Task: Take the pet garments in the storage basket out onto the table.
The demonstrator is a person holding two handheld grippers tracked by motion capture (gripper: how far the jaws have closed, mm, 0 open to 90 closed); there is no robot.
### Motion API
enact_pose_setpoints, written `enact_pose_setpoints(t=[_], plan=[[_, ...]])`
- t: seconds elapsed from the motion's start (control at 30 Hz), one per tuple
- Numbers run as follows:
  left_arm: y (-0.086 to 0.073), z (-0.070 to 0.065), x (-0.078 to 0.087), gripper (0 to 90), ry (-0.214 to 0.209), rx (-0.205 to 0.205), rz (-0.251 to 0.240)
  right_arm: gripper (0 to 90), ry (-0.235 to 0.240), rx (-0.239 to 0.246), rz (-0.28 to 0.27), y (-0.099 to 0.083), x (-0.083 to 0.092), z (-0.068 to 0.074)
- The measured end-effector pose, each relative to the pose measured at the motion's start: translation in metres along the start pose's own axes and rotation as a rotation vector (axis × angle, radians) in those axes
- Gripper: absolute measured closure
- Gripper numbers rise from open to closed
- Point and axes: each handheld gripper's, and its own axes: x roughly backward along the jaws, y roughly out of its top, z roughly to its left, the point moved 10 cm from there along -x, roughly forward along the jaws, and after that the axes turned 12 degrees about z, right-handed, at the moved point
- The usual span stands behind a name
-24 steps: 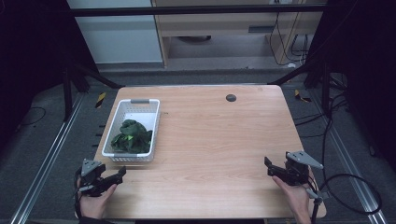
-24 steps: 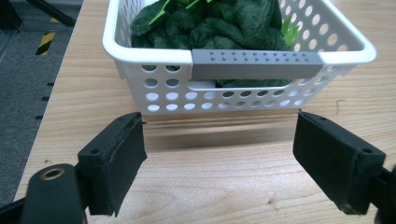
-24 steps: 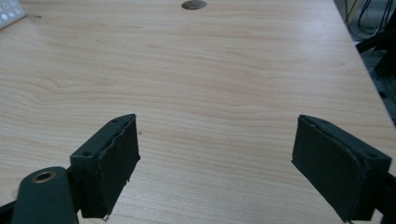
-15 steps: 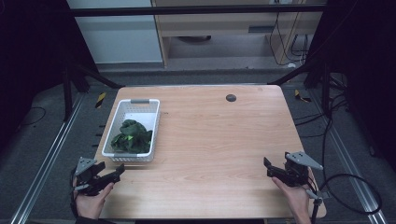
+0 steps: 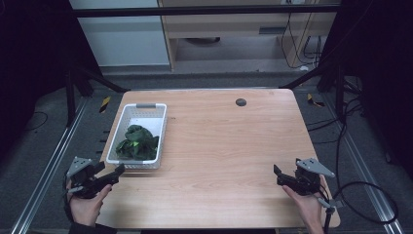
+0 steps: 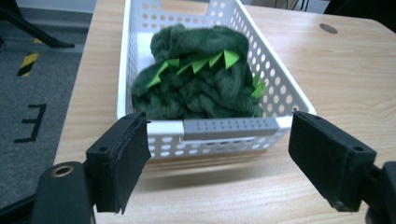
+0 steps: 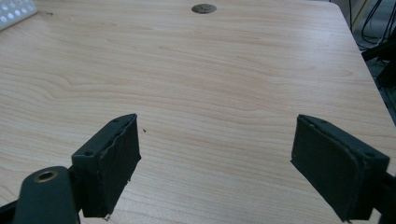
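A lab or workshop is suggested: black frame struts (image 5: 92, 80), trailing black cables (image 5: 363, 187), grey carpeted floor (image 5: 44, 146).

Two handheld grippers at the near corners of a wooden table (image 5: 219, 141)

The left gripper (image 5: 109, 178) sits just beside a white perforated basket (image 5: 127, 117) holding a dark green plush toy (image 5: 135, 142); the right gripper (image 5: 285, 176) hovers over bare wood.

Grey floor (image 5: 48, 161), perhaps carpeted

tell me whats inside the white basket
The white basket holds a crumpled dark green plush item with light green felt spikes. Whatever lies under the plush, and the basket floor there, is covered.
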Motion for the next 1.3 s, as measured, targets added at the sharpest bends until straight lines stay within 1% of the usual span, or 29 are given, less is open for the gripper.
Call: enact_pose_setpoints(t=[0.13, 0.23, 0.3, 0.5, 0.63, 0.73, 0.87, 0.93, 1.03, 1.13, 1.23, 1.3], plan=[[0.011, -0.002, 0.001, 19.6, 0.001, -0.01, -0.002, 15.1, -0.002, 0.009, 0.011, -0.001, -0.002, 0.002], [0.023, -0.006, 0.001, 19.6, -0.008, -0.023, -0.01, 15.1, -0.004, 0.017, 0.006, 0.001, -0.001, 0.002], [0.029, -0.009, 0.0, 19.6, -0.012, -0.025, -0.012, 15.1, -0.001, 0.009, 0.005, 0.001, 0.0, 0.003], [0.046, -0.018, -0.008, 19.6, -0.014, -0.053, 0.002, 15.1, 0.003, 0.006, 0.006, 0.002, 0.0, 0.002], [0.056, -0.021, -0.015, 19.6, -0.001, -0.074, 0.019, 15.1, 0.003, 0.011, 0.008, 0.002, -0.001, 0.002], [0.06, -0.021, -0.02, 19.5, 0.006, -0.082, 0.035, 15.1, 0.01, 0.006, 0.016, 0.001, -0.001, 0.003], [0.064, -0.02, -0.029, 19.5, 0.017, -0.084, 0.058, 15.2, 0.012, 0.015, 0.021, 0.0, -0.003, 0.003], [0.064, -0.019, -0.035, 19.5, 0.028, -0.085, 0.073, 15.1, 0.018, 0.013, 0.025, -0.001, -0.003, 0.004], [0.063, -0.016, -0.045, 19.1, 0.046, -0.084, 0.102, 15.1, 0.015, 0.026, 0.031, -0.001, -0.005, 0.004], [0.062, -0.016, -0.053, 19.2, 0.044, -0.079, 0.122, 15.0, 0.023, 0.022, 0.041, -0.002, -0.005, 0.006], [0.063, -0.017, -0.06, 19.2, 0.051, -0.087, 0.139, 14.9, 0.016, 0.037, 0.047, -0.002, -0.008, 0.005], [0.063, -0.016, -0.066, 19.2, 0.059, -0.088, 0.153, 14.9, 0.014, 0.035, 0.053, -0.003, -0.009, 0.005]])
